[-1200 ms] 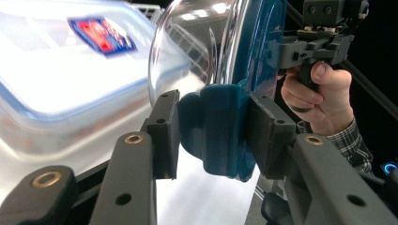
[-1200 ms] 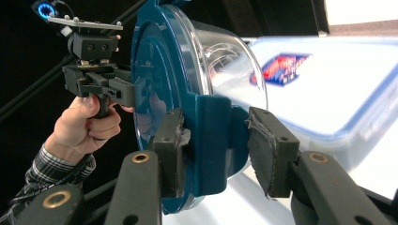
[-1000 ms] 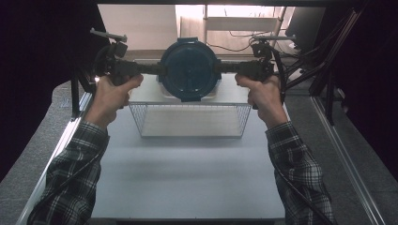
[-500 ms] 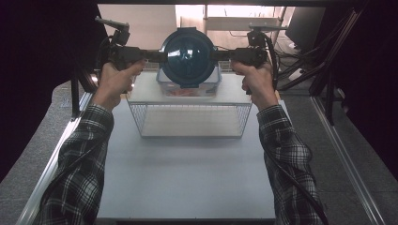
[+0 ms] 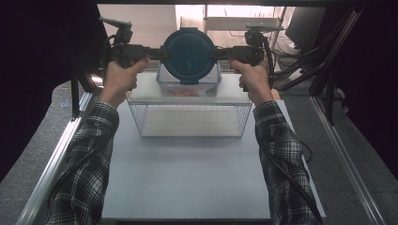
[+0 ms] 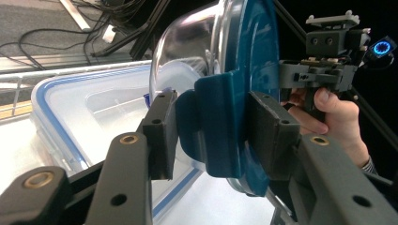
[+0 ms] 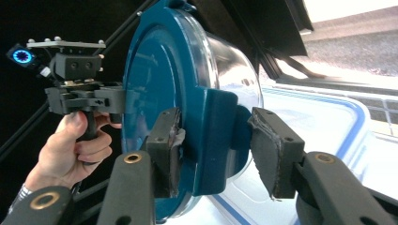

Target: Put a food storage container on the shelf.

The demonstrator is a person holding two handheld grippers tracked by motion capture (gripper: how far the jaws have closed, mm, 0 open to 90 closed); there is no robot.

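We hold a round bowl [image 5: 189, 55] with a blue lid [image 7: 159, 93] between both grippers, above a clear box [image 5: 187, 84] that rests on a wire rack [image 5: 190, 119]. The left gripper [image 6: 216, 136] clamps the lid's side tab, pads on both faces. The right gripper [image 7: 213, 150] straddles the opposite tab: one pad touches it, the other stands just off. Both sets of jaws have just been opening slightly. The lid faces us, the bowl tipped on edge.
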